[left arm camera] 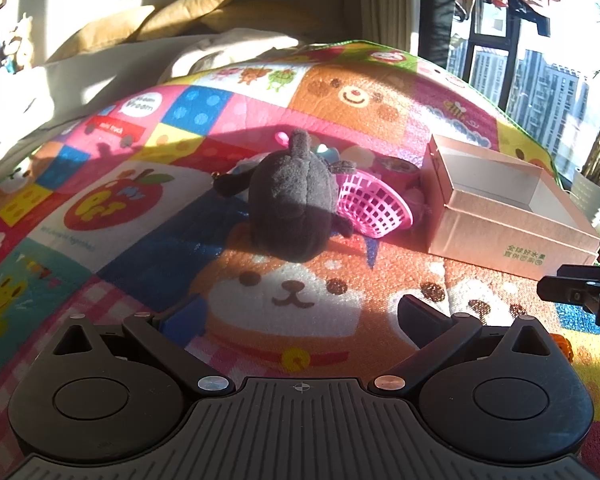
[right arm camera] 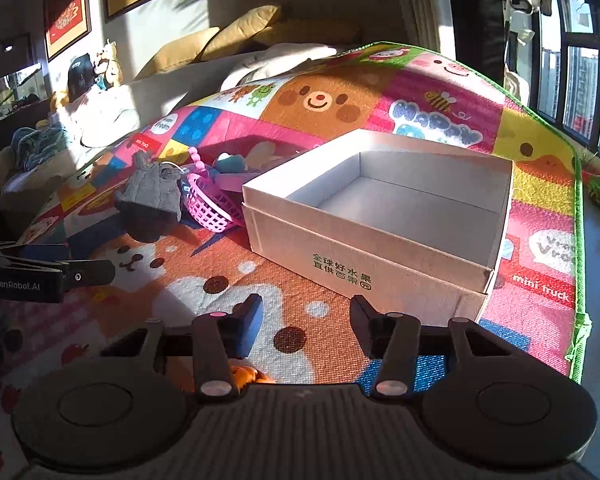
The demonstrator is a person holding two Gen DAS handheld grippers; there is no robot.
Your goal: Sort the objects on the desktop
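Observation:
A dark grey plush toy (left arm camera: pixel 292 200) lies on the colourful play mat, against a tipped pink plastic basket (left arm camera: pixel 374 208). More small toys sit behind them, partly hidden. An open, empty cardboard box (left arm camera: pixel 508 208) stands to the right. My left gripper (left arm camera: pixel 296 312) is open and empty, just short of the plush. In the right wrist view, my right gripper (right arm camera: pixel 306 320) is open and empty in front of the box (right arm camera: pixel 380 216); the plush (right arm camera: pixel 152 196) and basket (right arm camera: pixel 212 204) lie to its left.
The play mat (right arm camera: pixel 340 100) has a green edge (right arm camera: pixel 578 240) at the right, beside a window. Cushions and bedding (right arm camera: pixel 236 36) lie behind the mat. An orange object (right arm camera: pixel 246 374) shows under my right gripper. The left gripper shows at the left in the right wrist view (right arm camera: pixel 48 276).

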